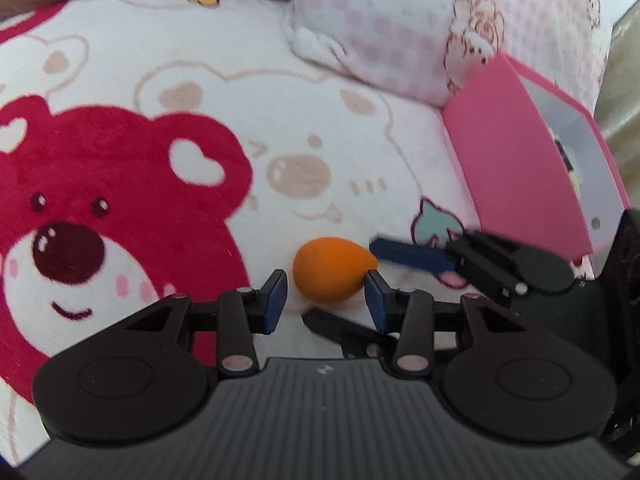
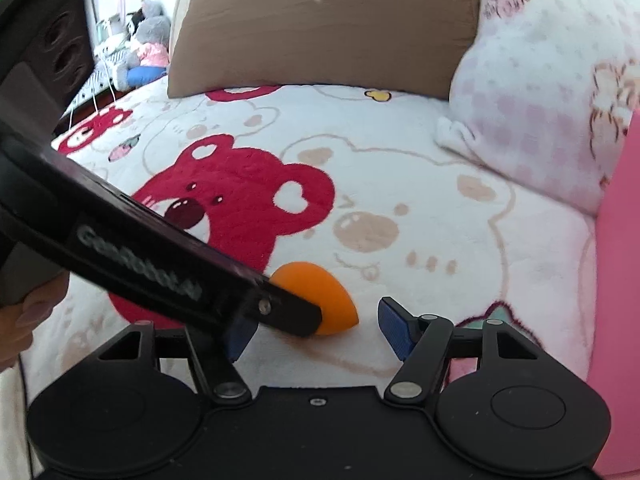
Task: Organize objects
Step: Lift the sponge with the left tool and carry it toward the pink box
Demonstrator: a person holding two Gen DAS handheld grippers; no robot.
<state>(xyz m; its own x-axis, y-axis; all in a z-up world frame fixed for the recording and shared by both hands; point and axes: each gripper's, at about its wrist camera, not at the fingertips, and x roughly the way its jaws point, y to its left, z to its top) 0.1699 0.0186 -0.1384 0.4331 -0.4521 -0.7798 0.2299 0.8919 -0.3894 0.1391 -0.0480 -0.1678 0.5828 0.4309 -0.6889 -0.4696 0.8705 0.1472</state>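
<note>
Both hand-held grippers crowd the lower half of their views over a plush bear-print blanket (image 1: 248,92). In the left wrist view the left gripper (image 1: 326,298) fills the bottom centre, its blue pads standing narrowly apart with nothing pressed between them; the right-hand pad sits just beside, perhaps brushing, the pointed end of an orange teardrop makeup sponge (image 1: 330,270) that lies on the blanket just beyond the fingertips. The right gripper (image 2: 316,330) holds nothing either: its jaws stand wide, and in the right wrist view the sponge (image 2: 320,288) lies just past them, left of centre, partly hidden behind the left tool's black finger crossing from the left edge.

Further off, at the right of the left wrist view, a pink box (image 1: 516,160) with a clear window leans against a pink-checked pillow (image 1: 400,24); a brown pillow (image 2: 320,20) fills the top centre of the right wrist view.

The step in hand looks like picking up the sponge, probably to put it with the box. One tool should yield, since their fingers overlap around it. Whichever grips should straddle the round belly, not the tapered tip, which would likely squirt free. Closing gently matters, as soft foam deforms, and the deep pile may snag low pads.
</note>
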